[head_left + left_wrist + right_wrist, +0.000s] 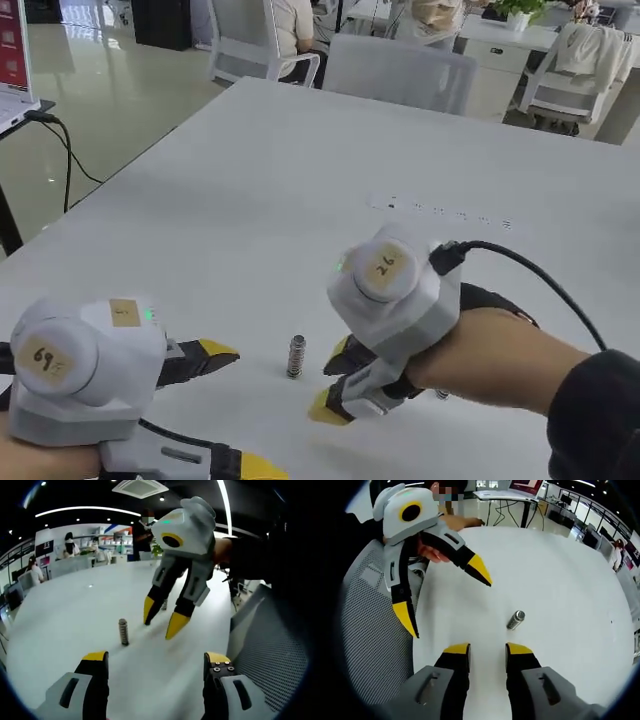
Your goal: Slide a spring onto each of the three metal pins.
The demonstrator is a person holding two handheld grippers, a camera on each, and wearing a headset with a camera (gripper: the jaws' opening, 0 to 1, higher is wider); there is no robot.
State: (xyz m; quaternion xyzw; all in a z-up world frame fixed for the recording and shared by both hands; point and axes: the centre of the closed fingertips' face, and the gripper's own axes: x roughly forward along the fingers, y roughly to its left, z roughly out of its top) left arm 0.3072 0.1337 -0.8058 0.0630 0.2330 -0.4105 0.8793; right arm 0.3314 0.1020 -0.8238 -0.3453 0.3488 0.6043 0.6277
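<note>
A small coiled spring (296, 356) stands upright on the white table (300, 190), and in the right gripper view a shiny metal top shows on the spring (515, 620). My left gripper (238, 408) is low at the near left, open wide, with the spring (123, 631) ahead of its left jaw. My right gripper (332, 380) points at the spring from the right, open and holding nothing. In the left gripper view the right gripper (161, 616) reaches in from above. A second small metal piece (441, 394) lies half hidden behind the right hand.
A black cable (540, 275) runs from the right gripper across the table. A row of tiny parts (440, 210) lies further back. Chairs (400, 70) line the far edge, with people seated behind. A mesh chair (280, 650) is at the near edge.
</note>
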